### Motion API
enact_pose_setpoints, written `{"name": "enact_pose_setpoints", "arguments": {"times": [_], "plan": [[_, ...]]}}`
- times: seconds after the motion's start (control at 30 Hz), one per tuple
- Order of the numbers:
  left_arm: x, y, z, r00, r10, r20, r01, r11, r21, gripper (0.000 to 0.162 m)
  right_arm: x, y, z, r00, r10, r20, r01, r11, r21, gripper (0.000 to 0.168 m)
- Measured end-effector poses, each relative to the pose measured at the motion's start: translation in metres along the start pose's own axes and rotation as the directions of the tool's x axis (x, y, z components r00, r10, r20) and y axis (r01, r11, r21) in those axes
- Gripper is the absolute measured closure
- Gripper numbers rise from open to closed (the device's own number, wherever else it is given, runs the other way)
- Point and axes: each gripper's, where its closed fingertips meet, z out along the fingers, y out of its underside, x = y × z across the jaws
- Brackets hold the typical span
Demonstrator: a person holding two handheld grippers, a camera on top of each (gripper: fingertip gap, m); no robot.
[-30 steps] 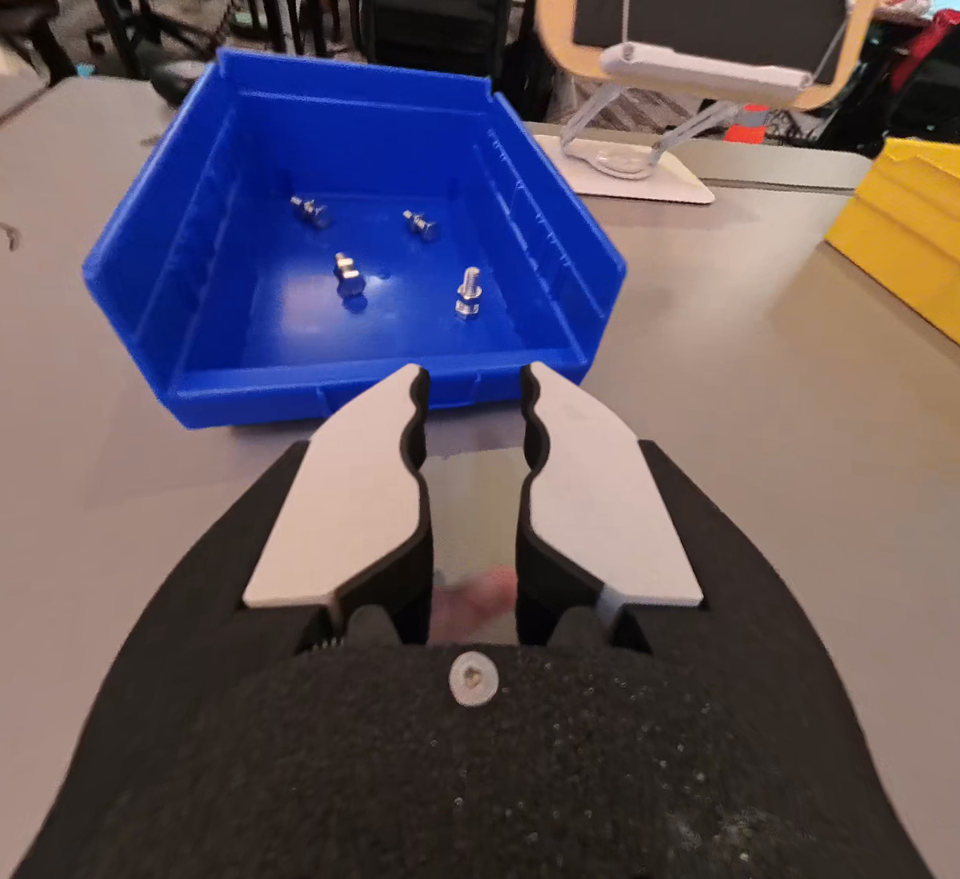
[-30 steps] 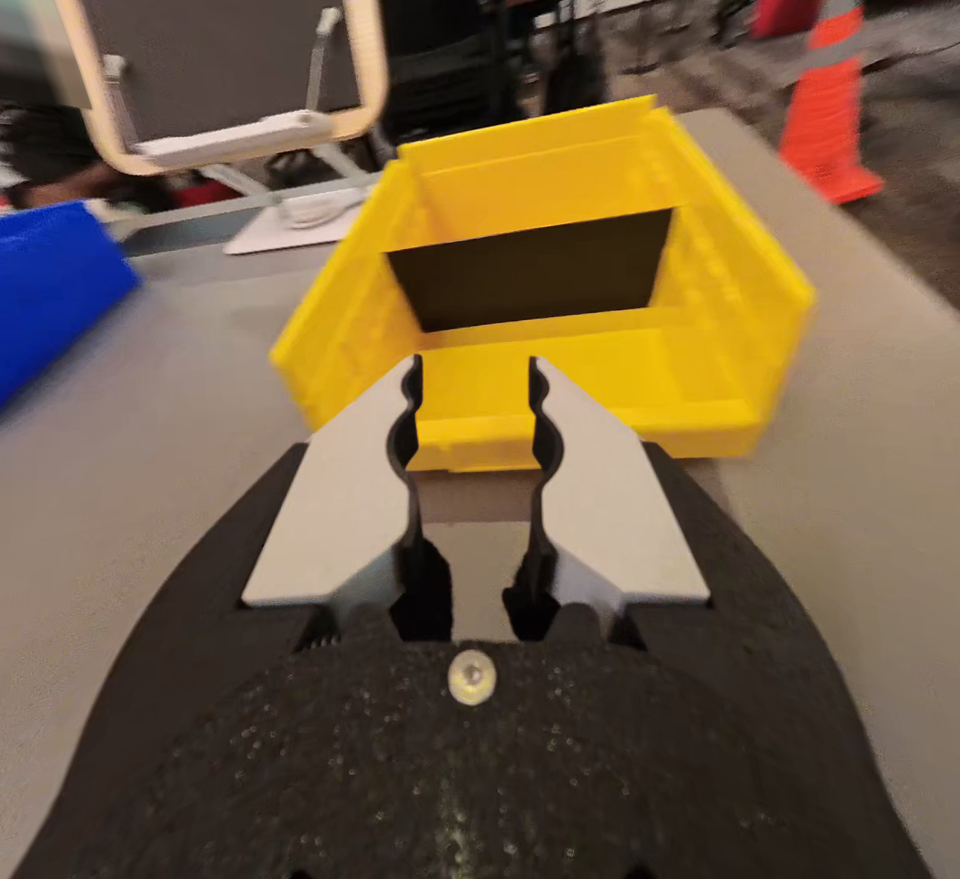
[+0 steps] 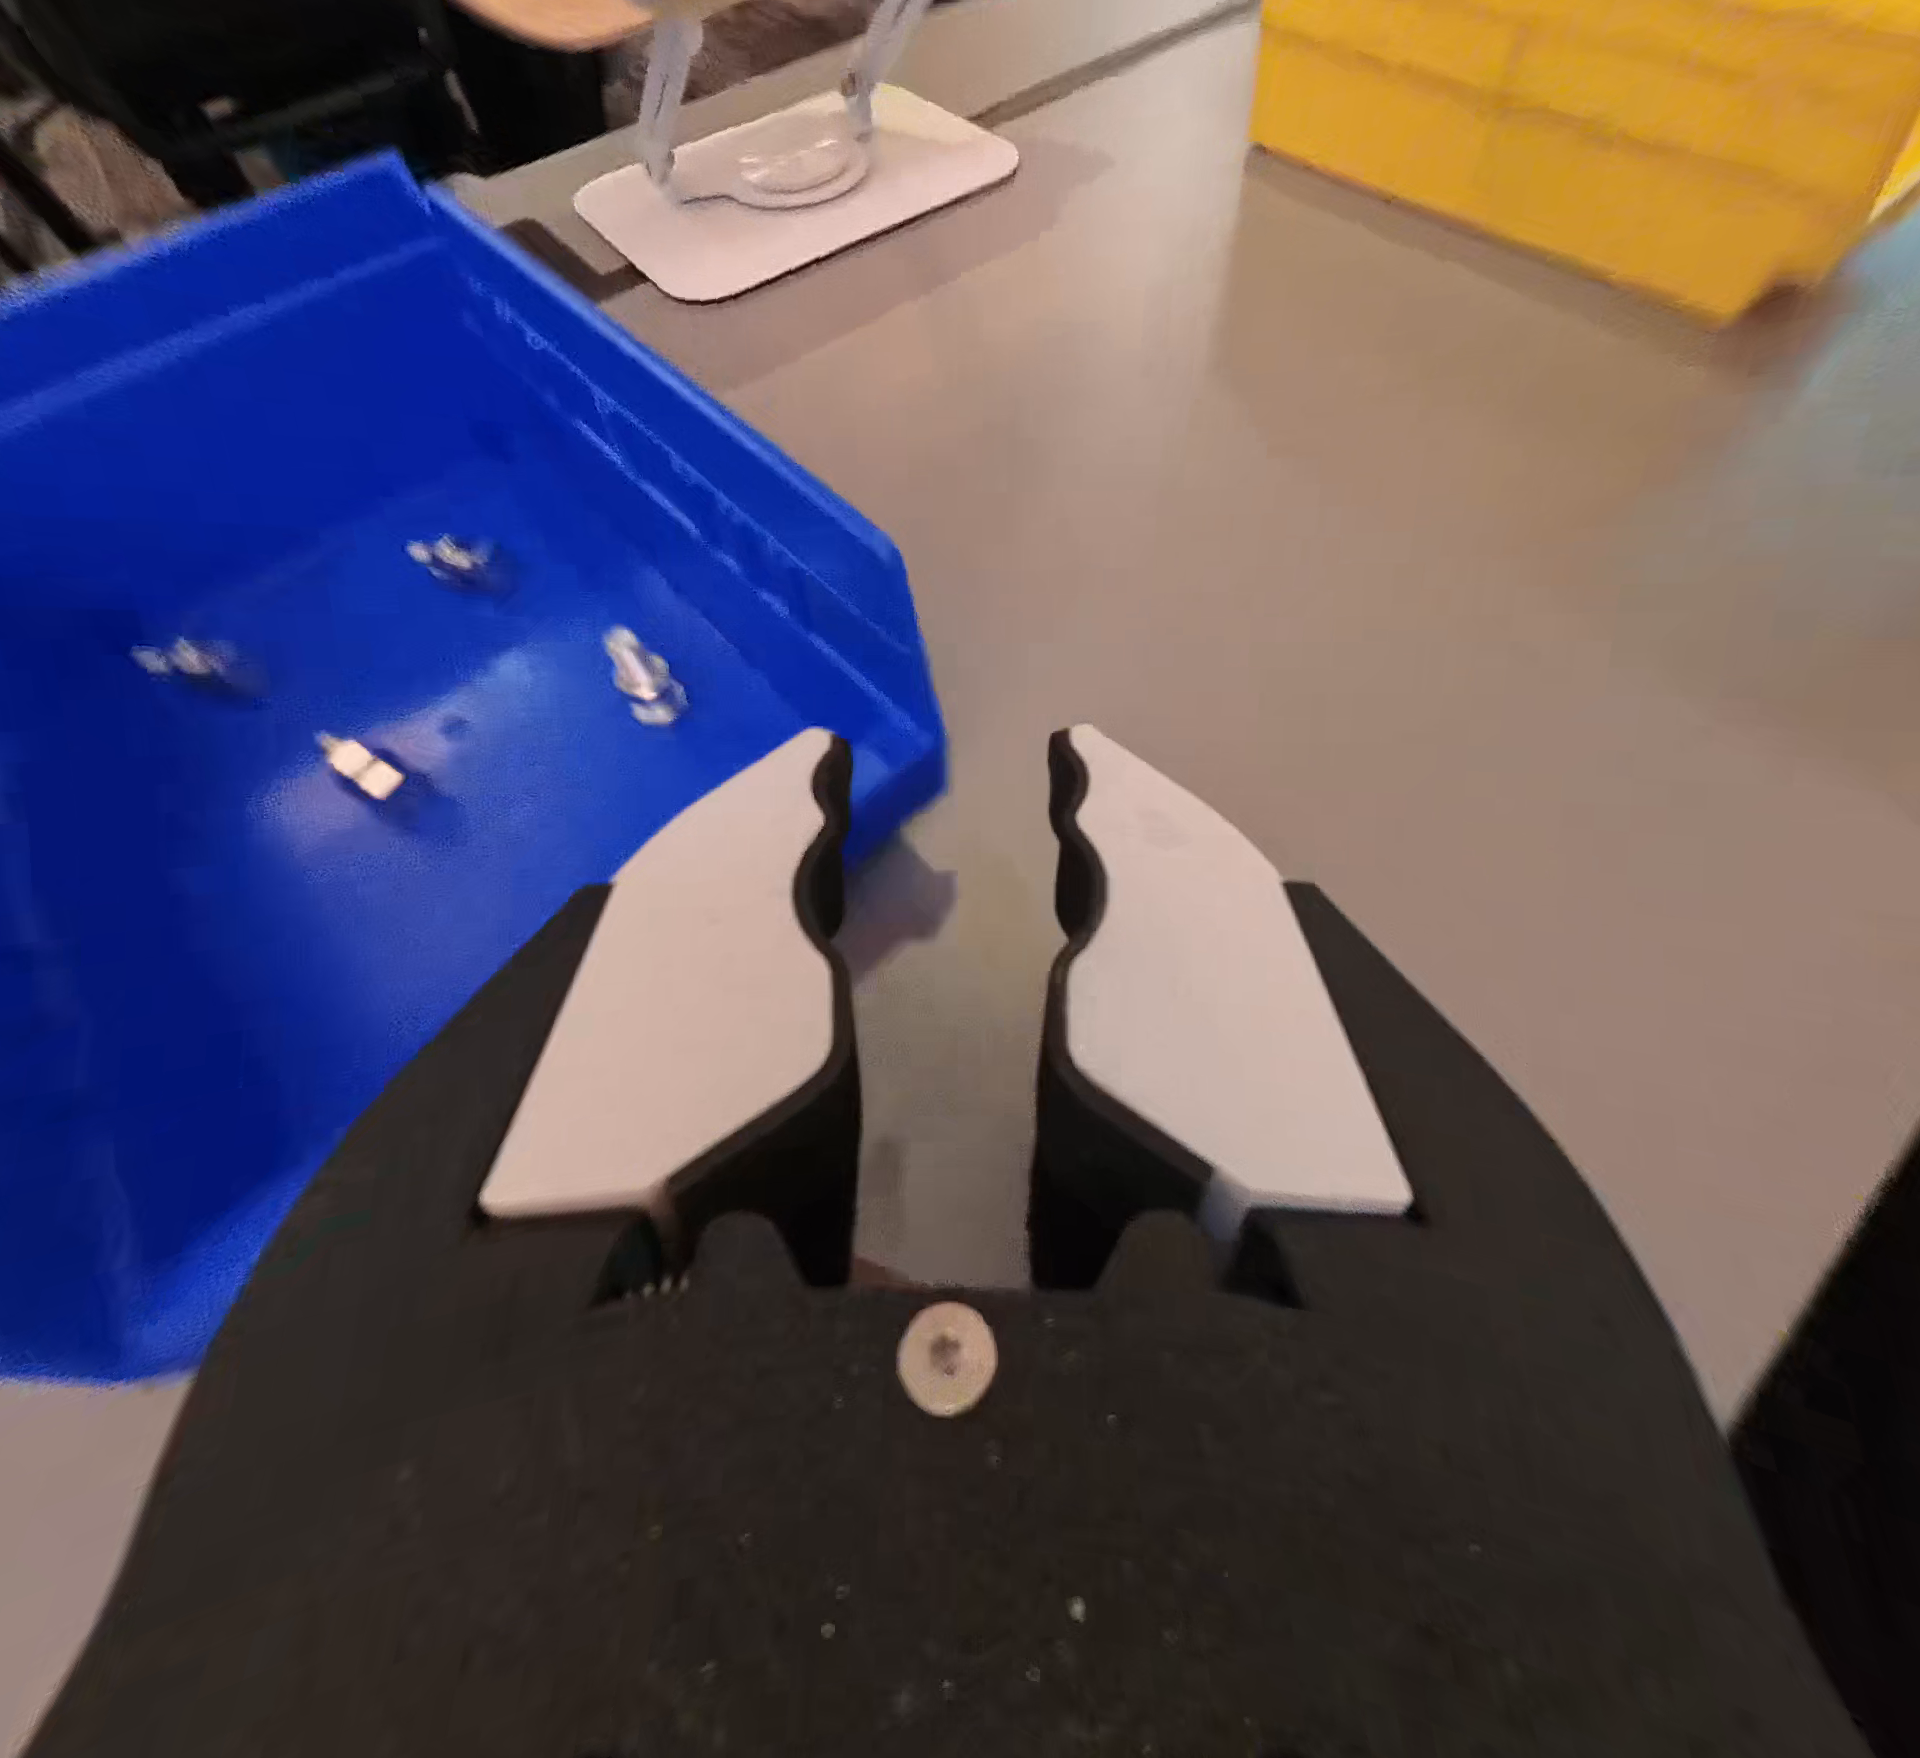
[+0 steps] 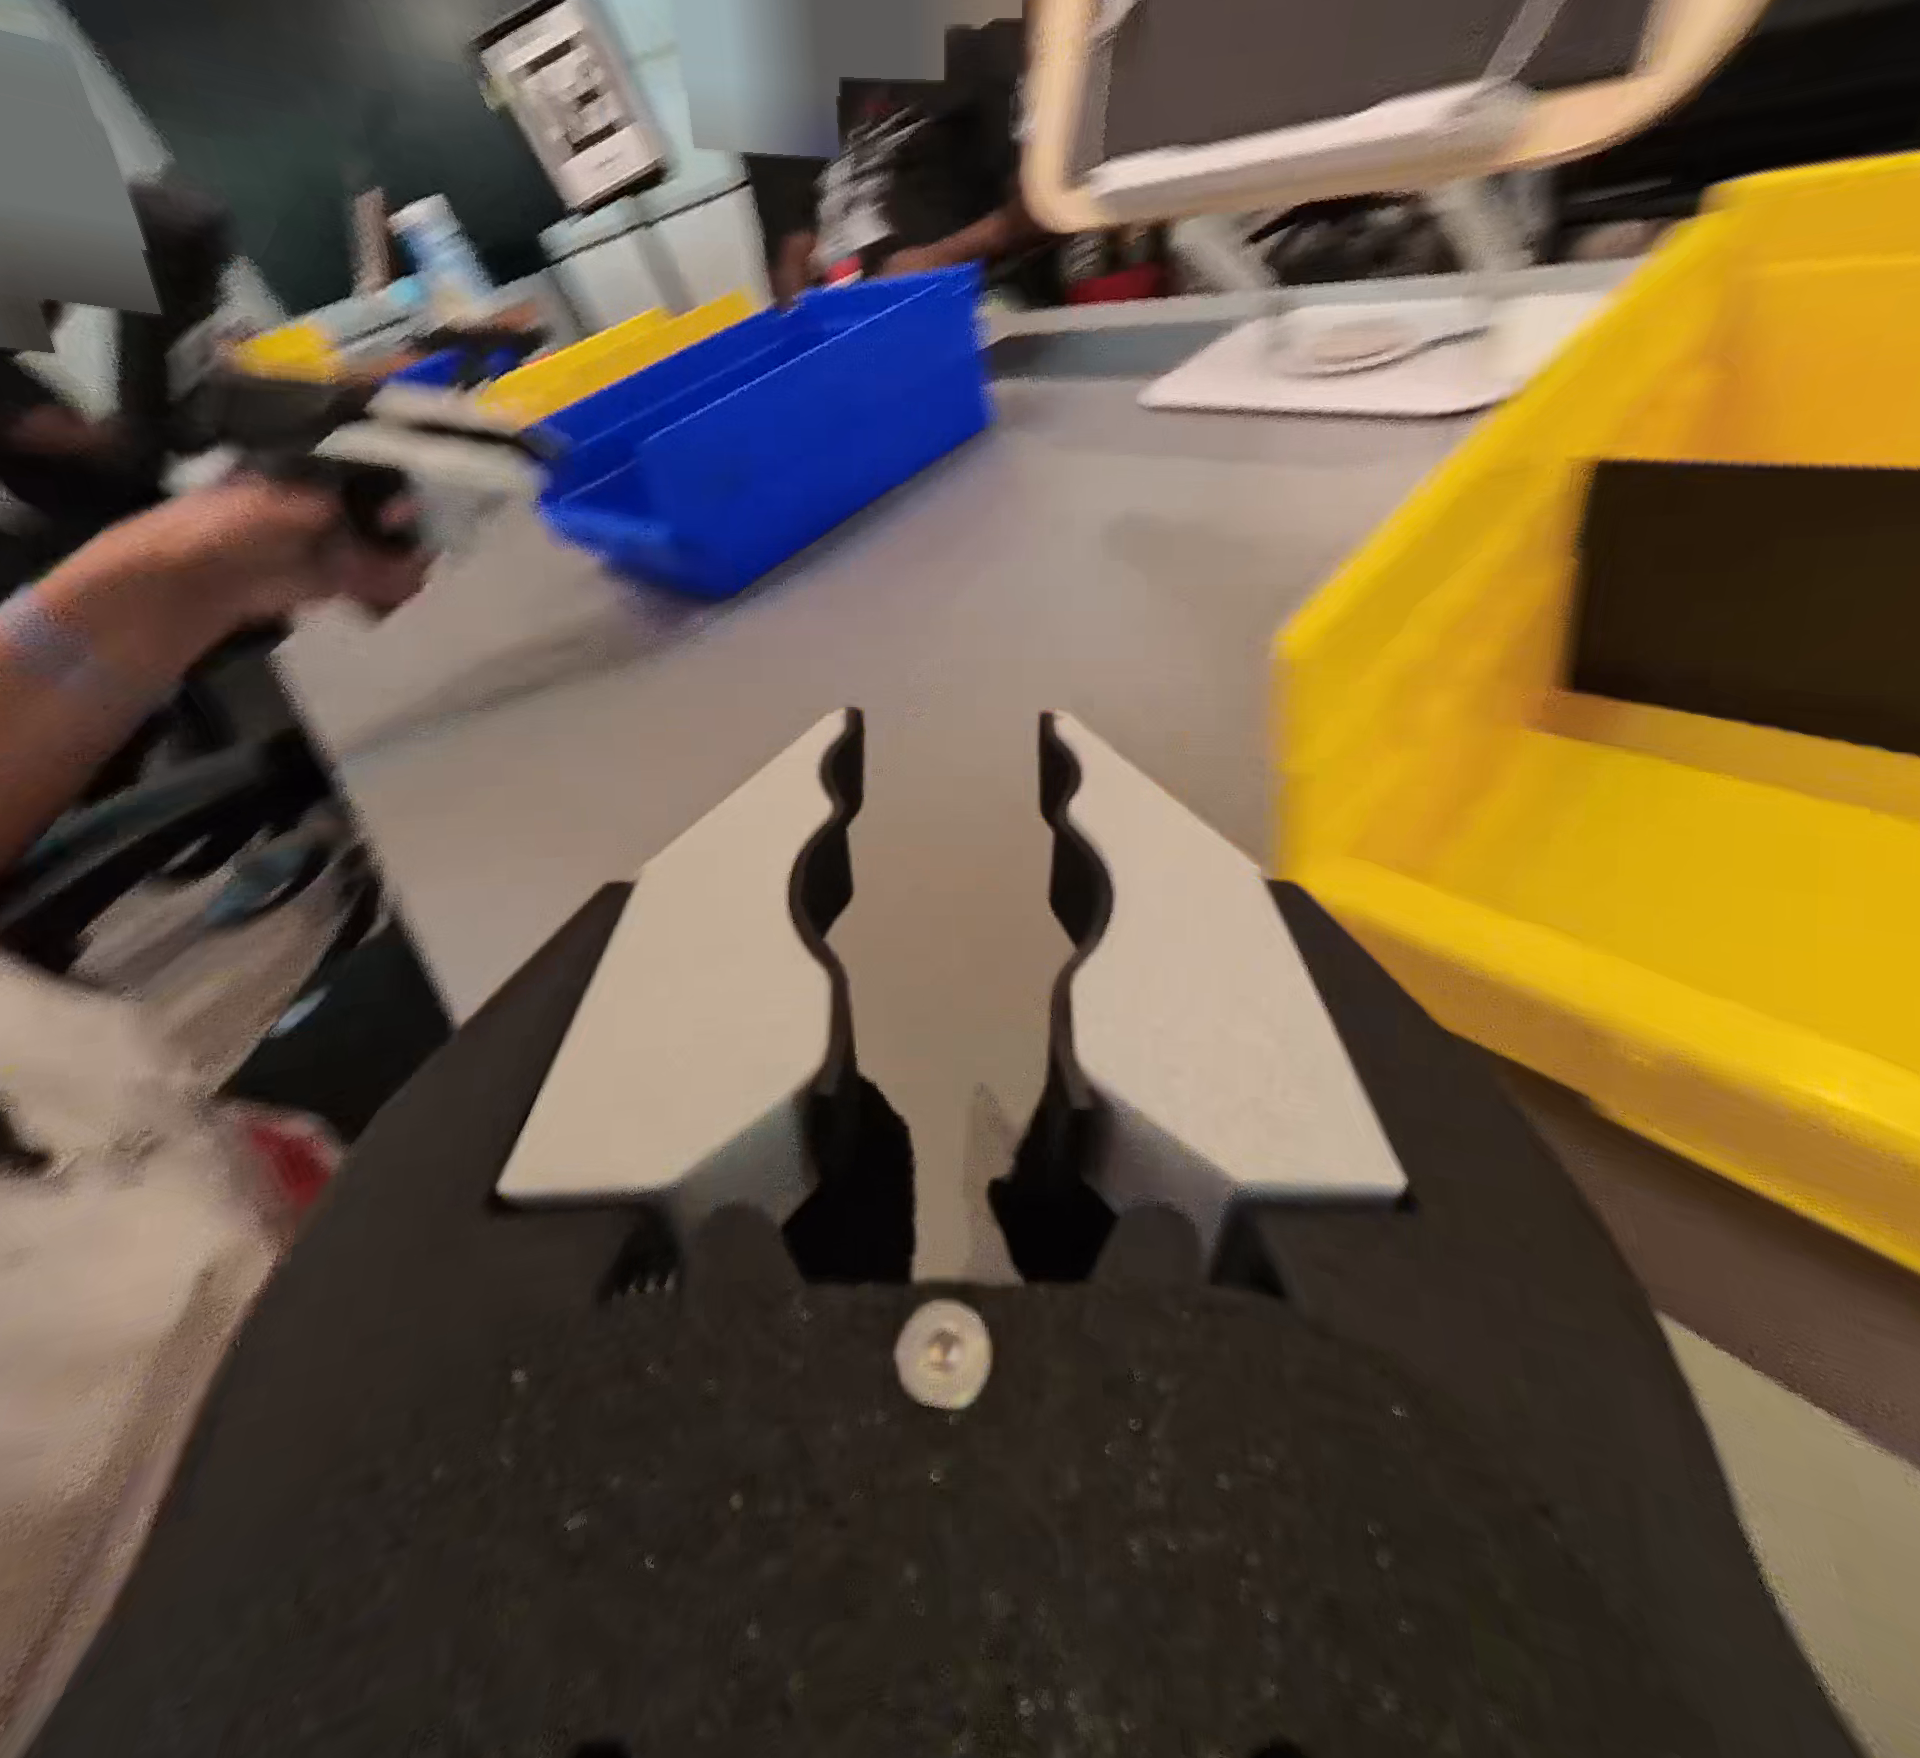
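Both grippers have swung since a second ago: left gripper [image 3: 948,752], fingers spread and empty, now sits off the blue bin's [image 3: 790,545] right corner, while right gripper [image 4: 948,732], also spread and empty, points left of the yellow bin [image 4: 1455,877], four bolts [image 3: 639,674] lying in the blue one.

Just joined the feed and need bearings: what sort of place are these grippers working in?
Probably a shared workshop or lab. A grey table carries a blue bin of loose bolts and a yellow bin; more bins and seated people show behind.

grey table [image 3: 1351,565], white cabinet [image 4: 665,254] behind, dark wall panel [image 4: 312,77], room blurred.
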Motion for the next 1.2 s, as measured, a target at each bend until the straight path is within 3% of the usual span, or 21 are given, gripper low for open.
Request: {"name": "enact_pose_setpoints", "arguments": {"times": [0.13,0.3,0.4,0.5,0.67,0.8,0.9,1.0,1.07,1.2], "plan": [[-0.048,-0.004,0.033,0.971,0.223,-0.084,-0.236,0.944,-0.231,0.129,-0.052,0.041,0.029,0.975,-0.004,0.224,0.044,0.984,-0.173,0.128],[-0.098,0.032,0.089,0.924,0.332,-0.188,-0.381,0.768,-0.515,0.131,-0.088,0.058,0.047,0.933,0.074,0.352,0.026,0.962,-0.272,0.137],[-0.098,0.045,0.106,0.917,0.291,-0.271,-0.396,0.740,-0.543,0.138,-0.088,0.056,0.051,0.928,0.076,0.364,0.024,0.965,-0.261,0.137],[-0.094,0.040,0.114,0.919,0.246,-0.307,-0.376,0.780,-0.501,0.150,-0.085,0.050,0.050,0.927,0.093,0.363,-0.003,0.970,-0.242,0.137],[-0.091,0.039,0.108,0.907,0.271,-0.321,-0.402,0.784,-0.473,0.152,-0.084,0.048,0.053,0.928,0.067,0.366,0.015,0.976,-0.218,0.136],[-0.088,0.000,0.081,0.934,0.278,-0.225,-0.339,0.889,-0.309,0.152,-0.091,0.043,0.067,0.920,0.047,0.390,0.023,0.985,-0.173,0.136],[-0.058,-0.064,0.039,0.951,0.227,-0.210,-0.223,0.974,0.044,0.152,-0.105,0.033,0.087,0.883,0.114,0.455,-0.032,0.983,-0.183,0.134],[0.009,-0.121,-0.013,0.901,0.204,-0.382,-0.025,0.904,0.426,0.153,-0.125,0.001,0.114,0.802,0.217,0.556,-0.153,0.975,-0.160,0.133],[0.052,-0.137,-0.033,0.847,0.259,-0.465,0.051,0.831,0.554,0.153,-0.141,-0.027,0.131,0.699,0.316,0.642,-0.262,0.948,-0.181,0.133],[0.109,-0.144,-0.035,0.783,0.325,-0.530,0.082,0.792,0.605,0.153,-0.172,-0.065,0.143,0.342,0.501,0.795,-0.425,0.837,-0.345,0.134]]}}
